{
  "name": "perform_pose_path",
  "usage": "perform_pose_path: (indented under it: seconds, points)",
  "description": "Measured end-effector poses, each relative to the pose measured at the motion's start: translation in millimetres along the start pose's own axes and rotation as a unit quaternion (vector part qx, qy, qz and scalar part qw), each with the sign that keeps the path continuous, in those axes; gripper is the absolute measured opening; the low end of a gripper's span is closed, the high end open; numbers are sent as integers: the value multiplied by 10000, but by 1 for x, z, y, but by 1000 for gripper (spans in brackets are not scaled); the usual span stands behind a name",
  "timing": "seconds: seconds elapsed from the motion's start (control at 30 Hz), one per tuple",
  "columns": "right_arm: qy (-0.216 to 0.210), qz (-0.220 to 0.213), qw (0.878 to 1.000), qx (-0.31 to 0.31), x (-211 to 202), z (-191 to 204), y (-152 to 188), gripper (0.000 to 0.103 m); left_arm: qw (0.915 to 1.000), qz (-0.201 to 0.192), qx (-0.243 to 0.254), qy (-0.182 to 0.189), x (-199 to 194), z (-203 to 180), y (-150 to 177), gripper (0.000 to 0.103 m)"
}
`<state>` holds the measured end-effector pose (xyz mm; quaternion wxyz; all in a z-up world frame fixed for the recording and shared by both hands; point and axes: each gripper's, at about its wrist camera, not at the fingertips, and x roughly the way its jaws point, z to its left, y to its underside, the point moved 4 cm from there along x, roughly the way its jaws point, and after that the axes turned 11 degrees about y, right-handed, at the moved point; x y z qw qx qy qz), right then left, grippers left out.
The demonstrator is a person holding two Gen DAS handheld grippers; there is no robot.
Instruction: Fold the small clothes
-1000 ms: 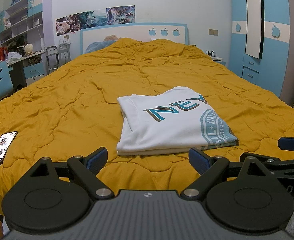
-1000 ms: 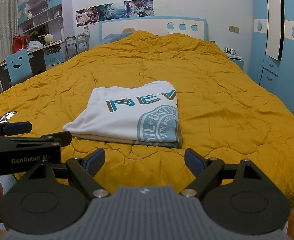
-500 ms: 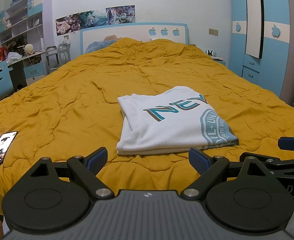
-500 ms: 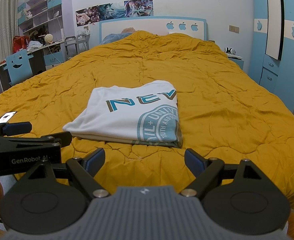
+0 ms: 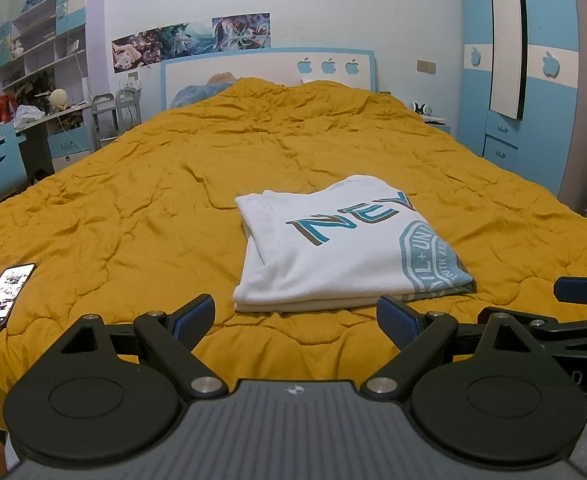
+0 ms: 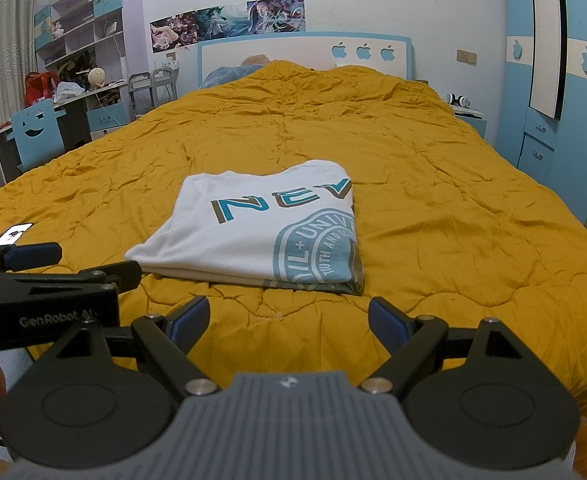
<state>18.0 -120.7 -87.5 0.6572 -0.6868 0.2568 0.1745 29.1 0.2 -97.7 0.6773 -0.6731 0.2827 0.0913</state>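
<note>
A white T-shirt with teal lettering [image 5: 345, 248] lies folded into a neat rectangle on the mustard-yellow bedspread [image 5: 141, 216]. It also shows in the right wrist view [image 6: 261, 232]. My left gripper [image 5: 295, 320] is open and empty, held just short of the shirt's near edge. My right gripper [image 6: 287, 318] is open and empty, a little nearer than the shirt's near edge. Neither touches the shirt. The left gripper's side also shows at the left of the right wrist view [image 6: 53, 276].
A phone [image 5: 3, 296] lies on the bedspread at the near left. A desk and blue chair [image 6: 37, 132] stand left of the bed. A blue wardrobe [image 5: 533, 80] and nightstand stand on the right. The headboard [image 6: 305, 54] is at the far end.
</note>
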Motion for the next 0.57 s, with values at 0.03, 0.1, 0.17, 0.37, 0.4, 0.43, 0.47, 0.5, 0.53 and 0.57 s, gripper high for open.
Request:
perform_pose_path:
  seconds: [0.03, 0.1, 0.17, 0.37, 0.4, 0.43, 0.47, 0.5, 0.53, 0.57]
  points:
    - [0, -1, 10000, -3, 0, 0, 0, 82, 10000, -2, 1, 2, 0, 0, 0, 103]
    - [4, -4, 10000, -4, 0, 0, 0, 82, 10000, -13, 10, -12, -1, 1, 0, 103]
    - [15, -30, 10000, -20, -1, 2, 0, 82, 10000, -19, 14, -36, -1, -1, 0, 103]
    - [27, -32, 10000, -7, -2, 5, 3, 82, 10000, -49, 29, -46, -3, -3, -2, 103]
    - [27, -33, 10000, -8, -2, 5, 3, 82, 10000, -65, 35, -44, -4, -2, -2, 103]
    - [26, -31, 10000, -9, -2, 5, 3, 82, 10000, -72, 43, -46, -4, -2, -3, 103]
    - [26, -30, 10000, -8, -3, 6, 3, 82, 9999, -77, 45, -52, -4, -3, -4, 103]
    - [29, -29, 10000, -5, -3, 6, 3, 82, 9999, -79, 46, -45, -5, -3, -4, 103]
    - [31, -29, 10000, -3, -3, 6, 3, 82, 9999, -76, 47, -56, -5, -3, -4, 103]
    - [31, -31, 10000, -2, -3, 6, 4, 82, 9999, -79, 47, -57, -5, -3, -4, 103]
